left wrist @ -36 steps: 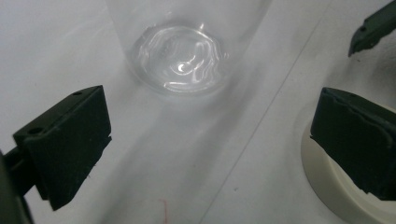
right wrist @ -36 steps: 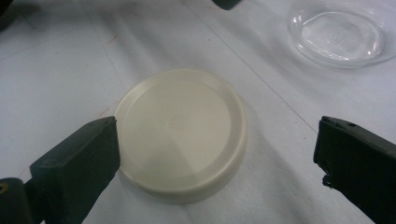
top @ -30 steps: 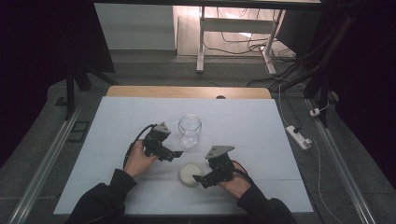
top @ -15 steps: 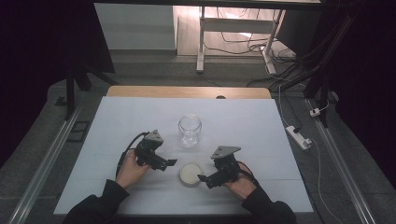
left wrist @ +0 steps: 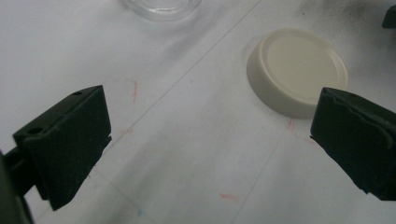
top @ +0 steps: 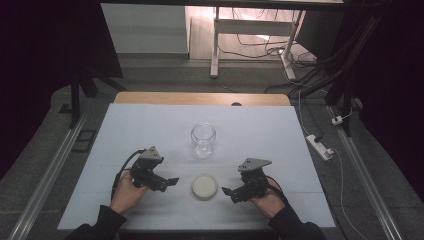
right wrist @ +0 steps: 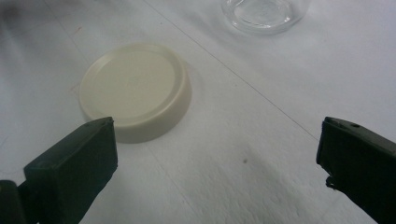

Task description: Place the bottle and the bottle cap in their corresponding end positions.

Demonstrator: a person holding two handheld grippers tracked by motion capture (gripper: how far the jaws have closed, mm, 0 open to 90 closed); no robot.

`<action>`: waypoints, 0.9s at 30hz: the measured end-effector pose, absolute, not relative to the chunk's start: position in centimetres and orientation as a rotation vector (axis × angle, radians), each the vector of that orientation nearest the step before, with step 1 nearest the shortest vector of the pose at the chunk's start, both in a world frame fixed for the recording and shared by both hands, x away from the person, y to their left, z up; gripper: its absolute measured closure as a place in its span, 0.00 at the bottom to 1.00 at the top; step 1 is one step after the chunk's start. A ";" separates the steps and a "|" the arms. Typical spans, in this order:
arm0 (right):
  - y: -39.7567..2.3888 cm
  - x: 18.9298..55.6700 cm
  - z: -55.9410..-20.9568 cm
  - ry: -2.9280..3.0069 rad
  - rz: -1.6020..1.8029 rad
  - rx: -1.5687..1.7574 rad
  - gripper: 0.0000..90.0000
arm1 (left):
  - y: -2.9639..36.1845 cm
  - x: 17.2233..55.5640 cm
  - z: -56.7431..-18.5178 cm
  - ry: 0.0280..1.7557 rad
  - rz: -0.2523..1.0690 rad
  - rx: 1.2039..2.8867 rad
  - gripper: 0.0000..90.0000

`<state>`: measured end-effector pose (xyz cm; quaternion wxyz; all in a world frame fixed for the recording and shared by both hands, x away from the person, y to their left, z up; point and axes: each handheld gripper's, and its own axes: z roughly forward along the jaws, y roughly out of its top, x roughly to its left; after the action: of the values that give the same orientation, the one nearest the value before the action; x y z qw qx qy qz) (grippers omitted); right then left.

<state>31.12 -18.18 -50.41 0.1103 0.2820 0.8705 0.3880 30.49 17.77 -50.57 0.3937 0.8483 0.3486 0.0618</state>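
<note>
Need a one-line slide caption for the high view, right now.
Two open grippers, left and right, flank a cream lid lying flat on the white table, glass jar standing open behind it.

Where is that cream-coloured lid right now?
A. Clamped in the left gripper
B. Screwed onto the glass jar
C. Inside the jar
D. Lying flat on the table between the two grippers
D: the lid lies flat on the table, between the open left gripper and the open right gripper, while the glass jar stands apart behind it with no lid on.
</note>
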 end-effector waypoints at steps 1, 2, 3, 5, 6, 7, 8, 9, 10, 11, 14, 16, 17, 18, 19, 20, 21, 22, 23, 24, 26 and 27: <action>-18.3 31.0 -50.4 2.553 1.141 0.832 0.00 | 18.0 30.2 -50.6 0.889 0.156 2.146 0.00; -18.5 31.0 -50.3 2.549 1.140 0.832 0.00 | 18.2 30.0 -50.5 0.891 0.153 2.143 0.00; -18.7 30.9 -50.3 2.545 1.141 0.833 0.00 | 18.4 29.7 -50.5 0.895 0.153 2.139 0.00; -19.0 30.7 -50.2 2.536 1.142 0.840 0.00 | 18.7 29.2 -50.4 0.900 0.157 2.137 0.00; -19.2 30.6 -50.2 2.532 1.143 0.844 0.00 | 18.9 28.9 -50.4 0.902 0.157 2.136 0.00; -19.4 30.6 -50.1 2.529 1.143 0.847 0.00 | 19.1 28.6 -50.4 0.907 0.160 2.133 0.00; -19.5 30.5 -50.1 2.524 1.142 0.850 0.00 | 19.3 28.4 -50.4 0.911 0.162 2.129 0.00; -19.7 30.4 -50.1 2.519 1.140 0.851 0.00 | 19.5 28.1 -50.4 0.916 0.164 2.128 0.00; -19.9 30.3 -50.0 2.515 1.137 0.856 0.00 | 19.8 27.9 -50.5 0.923 0.168 2.127 0.00; -20.1 30.2 -50.0 2.511 1.135 0.858 0.00 | 20.0 27.6 -50.5 0.930 0.171 2.121 0.00; -20.7 29.9 -49.9 2.499 1.132 0.868 0.00 | 20.7 26.7 -50.5 0.946 0.169 2.106 0.00; -21.1 29.7 -49.8 2.490 1.133 0.875 0.00 | 21.1 26.1 -50.6 0.955 0.180 2.105 0.00; -21.3 29.6 -49.8 2.485 1.136 0.879 0.00 | 21.3 25.8 -50.6 0.963 0.188 2.104 0.00; -21.6 29.5 -49.8 2.478 1.139 0.886 0.00 | 21.5 25.5 -50.6 0.968 0.196 2.105 0.00; -21.8 29.4 -49.7 2.475 1.141 0.891 0.00 | 21.8 25.2 -50.6 0.974 0.201 2.104 0.00; -22.0 29.3 -49.7 2.469 1.142 0.898 0.00 | 22.0 24.9 -50.6 0.979 0.203 2.099 0.00; -22.2 29.2 -49.7 2.466 1.143 0.903 0.00 | 22.3 24.6 -50.7 0.982 0.203 2.093 0.00; -22.4 29.0 -49.7 2.462 1.143 0.913 0.00 | 22.6 24.4 -50.7 0.991 0.204 2.088 0.00; -22.6 28.9 -49.7 2.458 1.143 0.916 0.00 | 22.8 24.1 -50.7 0.996 0.208 2.084 0.00; -22.8 28.8 -49.7 2.456 1.142 0.924 0.00 | 23.0 23.9 -50.7 1.005 0.212 2.079 0.00; -23.3 28.5 -49.7 2.448 1.140 0.935 0.00 | 23.5 23.4 -50.8 1.015 0.219 2.072 0.00; -23.5 28.4 -49.7 2.445 1.139 0.939 0.00 | 23.8 23.2 -50.8 1.024 0.220 2.065 0.00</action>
<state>28.39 -23.54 -49.67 0.1424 0.3256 0.8473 0.3946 23.16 23.76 -50.80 0.4014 0.8168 0.4052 0.0872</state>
